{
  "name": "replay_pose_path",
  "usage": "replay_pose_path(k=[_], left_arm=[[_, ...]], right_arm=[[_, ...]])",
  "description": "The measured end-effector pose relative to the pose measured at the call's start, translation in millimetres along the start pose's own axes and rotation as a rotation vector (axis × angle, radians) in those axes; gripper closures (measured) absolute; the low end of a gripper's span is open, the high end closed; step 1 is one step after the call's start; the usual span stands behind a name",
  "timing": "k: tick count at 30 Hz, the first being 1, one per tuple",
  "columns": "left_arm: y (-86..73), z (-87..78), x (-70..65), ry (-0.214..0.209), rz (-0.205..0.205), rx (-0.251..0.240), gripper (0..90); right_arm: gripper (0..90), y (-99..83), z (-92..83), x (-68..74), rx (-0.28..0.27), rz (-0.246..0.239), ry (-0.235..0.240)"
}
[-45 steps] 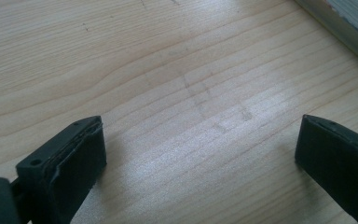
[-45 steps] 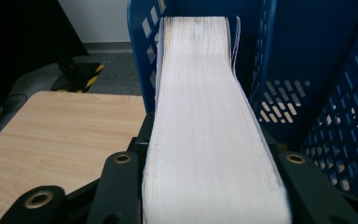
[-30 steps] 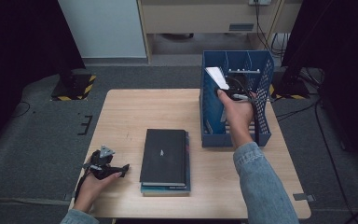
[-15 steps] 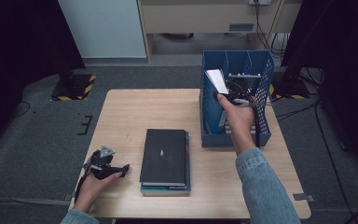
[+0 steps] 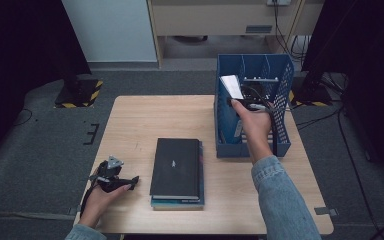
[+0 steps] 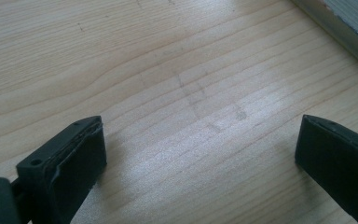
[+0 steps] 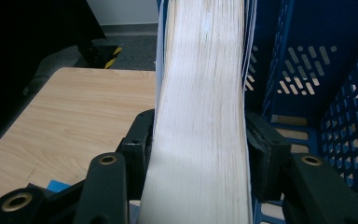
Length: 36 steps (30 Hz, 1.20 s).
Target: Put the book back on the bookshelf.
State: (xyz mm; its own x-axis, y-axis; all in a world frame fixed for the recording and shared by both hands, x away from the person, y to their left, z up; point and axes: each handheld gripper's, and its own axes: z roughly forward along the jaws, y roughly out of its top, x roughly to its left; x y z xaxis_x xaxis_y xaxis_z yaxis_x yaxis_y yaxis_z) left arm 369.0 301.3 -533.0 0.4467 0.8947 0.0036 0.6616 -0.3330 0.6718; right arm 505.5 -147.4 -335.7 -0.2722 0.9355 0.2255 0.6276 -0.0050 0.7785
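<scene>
resting down at the near edge, our left gripper (image 5: 111, 176) sits on the wooden table (image 5: 145, 120) with its jaws spread wide and nothing between them, just bare wood grain in the left gripper view. just beside it toward the middle is the stack of books (image 5: 176, 172), a black hardcover on top with at least one more book under it, untouched.

further out, our right gripper (image 5: 250, 104) is up at the blue file organizer (image 5: 254, 102) on the far right of the table, with a thick book (image 7: 205, 116) standing page-edge toward the right gripper view camera. what's new: the jaws have just been opening. a second ago the book was higher and more tilted in the hand, now it's lower in the organizer's left compartment. the book sits between the jaws, and we honestly can't tell if the pads press on it or have just let go.

our read is the book's basically filed, so next comes backing the right gripper out and heading for the stack.
</scene>
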Motion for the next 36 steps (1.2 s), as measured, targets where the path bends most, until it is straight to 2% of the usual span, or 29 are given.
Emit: replay_pose_path(k=[5,14,20,26,31,36], left_arm=[[0.0,0.0,-0.1,0.000,0.000,0.000,1.2],[0.2,0.3,-0.6,-0.001,0.001,-0.001,1.2],[0.3,0.5,-1.0,-0.002,0.001,-0.002,1.2],[0.5,0.6,-1.4,-0.003,0.002,-0.002,1.3],[0.6,0.6,-1.6,-0.003,0.002,-0.002,1.3],[0.8,0.7,-2.0,-0.003,0.004,-0.001,1.2]], right_arm=[[50.2,2.7,3.5,0.4,0.006,0.007,-0.003],[51.4,4.2,3.5,1.7,0.022,-0.014,-0.018],[48.7,3.7,3.6,2.5,0.027,-0.022,-0.020],[47.0,0.6,3.6,6.0,0.028,-0.060,-0.041],[48.1,-2.9,3.0,6.5,0.013,-0.073,-0.048],[53.4,-5.2,2.3,7.4,0.002,-0.074,-0.054]])
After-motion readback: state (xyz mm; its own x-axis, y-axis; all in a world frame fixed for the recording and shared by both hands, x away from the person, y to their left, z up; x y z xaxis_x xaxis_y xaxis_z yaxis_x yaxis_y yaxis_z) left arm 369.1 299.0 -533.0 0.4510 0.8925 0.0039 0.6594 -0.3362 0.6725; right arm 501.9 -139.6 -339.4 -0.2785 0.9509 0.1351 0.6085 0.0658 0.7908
